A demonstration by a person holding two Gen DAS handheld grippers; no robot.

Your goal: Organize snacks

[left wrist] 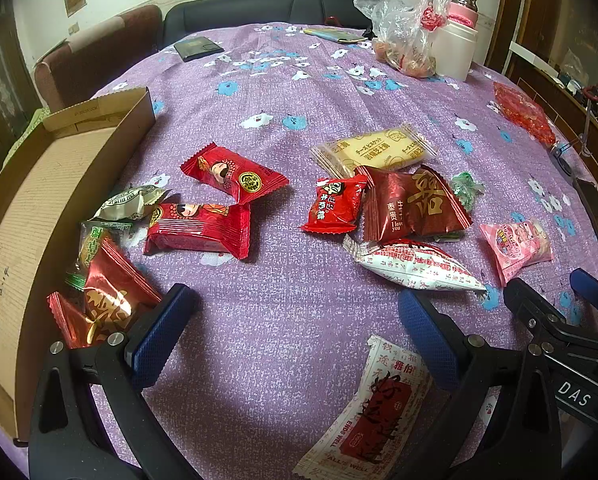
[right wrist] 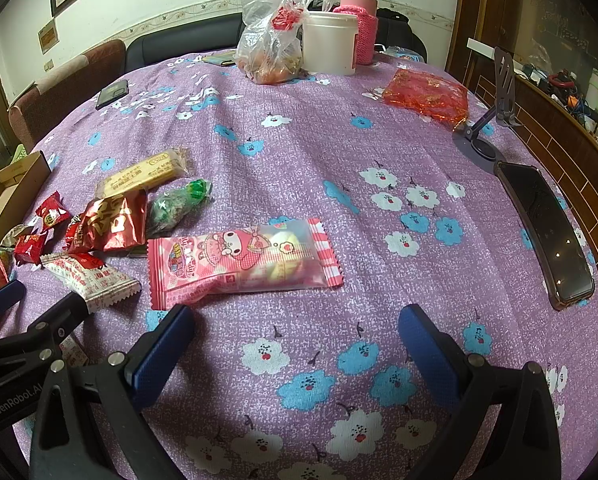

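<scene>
Several wrapped snacks lie loose on the purple flowered tablecloth. In the left wrist view I see two red packs, a dark red pack, a yellow biscuit pack, a white pack and a white-and-red pack between my fingers. My left gripper is open and empty above the cloth. A cardboard box stands at the left with snacks against its wall. In the right wrist view a pink pack lies just ahead of my open, empty right gripper.
A plastic bag of food, a white tub and a pink-sleeved jar stand at the table's far side. A red foil bag, a phone stand and a phone lie at the right edge. A dark wallet lies far left.
</scene>
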